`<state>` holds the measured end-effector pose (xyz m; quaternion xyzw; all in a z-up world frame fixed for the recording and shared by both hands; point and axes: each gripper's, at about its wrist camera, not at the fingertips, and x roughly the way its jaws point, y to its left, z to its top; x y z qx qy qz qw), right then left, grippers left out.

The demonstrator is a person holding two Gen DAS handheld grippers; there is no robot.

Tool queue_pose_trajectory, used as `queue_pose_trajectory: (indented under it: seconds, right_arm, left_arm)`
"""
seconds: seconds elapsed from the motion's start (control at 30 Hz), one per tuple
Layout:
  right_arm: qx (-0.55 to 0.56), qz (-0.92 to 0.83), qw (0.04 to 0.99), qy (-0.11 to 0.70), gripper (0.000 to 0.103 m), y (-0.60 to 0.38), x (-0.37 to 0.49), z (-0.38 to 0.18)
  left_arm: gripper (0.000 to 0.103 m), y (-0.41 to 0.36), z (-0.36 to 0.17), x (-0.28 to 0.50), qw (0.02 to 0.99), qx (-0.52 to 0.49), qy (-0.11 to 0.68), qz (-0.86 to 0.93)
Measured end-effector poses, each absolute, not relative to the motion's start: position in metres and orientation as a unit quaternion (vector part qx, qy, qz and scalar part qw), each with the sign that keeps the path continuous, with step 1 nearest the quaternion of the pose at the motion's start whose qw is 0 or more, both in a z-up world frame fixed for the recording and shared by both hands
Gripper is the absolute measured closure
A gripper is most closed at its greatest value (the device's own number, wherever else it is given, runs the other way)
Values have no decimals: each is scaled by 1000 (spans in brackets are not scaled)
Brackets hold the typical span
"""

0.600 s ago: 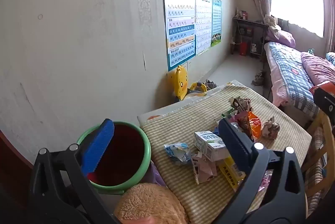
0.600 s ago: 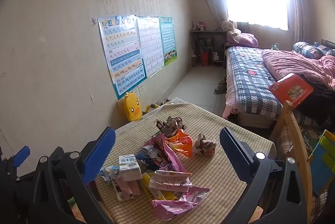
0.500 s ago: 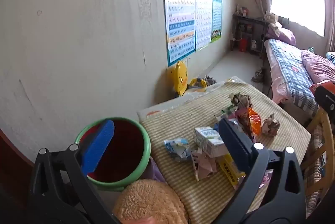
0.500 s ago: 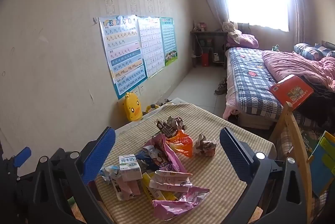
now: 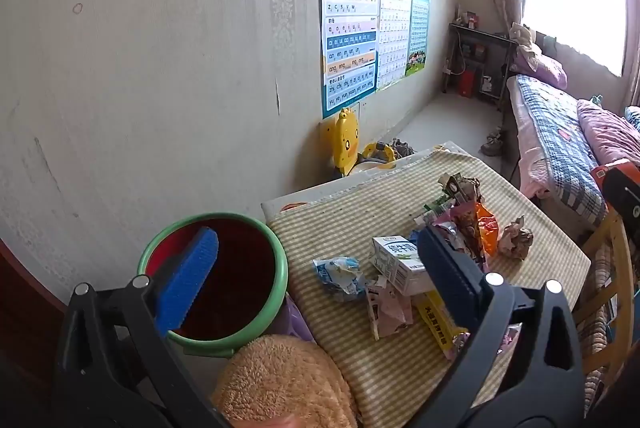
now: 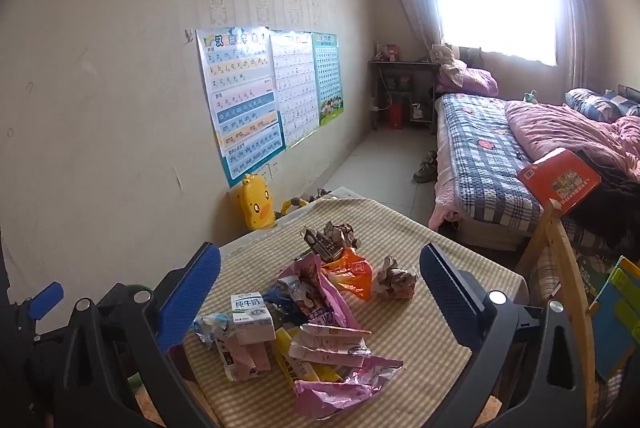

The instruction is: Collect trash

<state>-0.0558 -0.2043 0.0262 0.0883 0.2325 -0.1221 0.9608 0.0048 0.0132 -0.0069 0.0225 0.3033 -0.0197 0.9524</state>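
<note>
Presently the trash pile [image 6: 312,312], milk carton [image 6: 250,316] and wrappers, lies untouched on the striped table cloth [image 6: 420,332], beside the green-rimmed bin [image 5: 212,284]. Both the left gripper [image 5: 316,260] and the right gripper [image 6: 320,284] hover spread wide, holding nothing. Advisable: take one rigid item first, the carton, squarely across its sides.

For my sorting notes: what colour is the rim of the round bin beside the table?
Light green rim, dark red inside; clearest in the left wrist view.

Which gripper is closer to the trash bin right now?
Left. The left gripper hangs just above the bin, one finger over its opening. The right gripper hovers over the trash pile on the table, away from it.
</note>
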Motion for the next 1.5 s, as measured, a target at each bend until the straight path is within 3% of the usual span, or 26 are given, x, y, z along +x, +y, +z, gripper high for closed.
queue_pose_trajectory:
  seconds: [1.5]
  right_arm:
    - [88, -115, 961, 238, 7, -194, -55, 19]
  left_arm:
    - [5, 20, -11, 6, 950, 24, 312, 1]
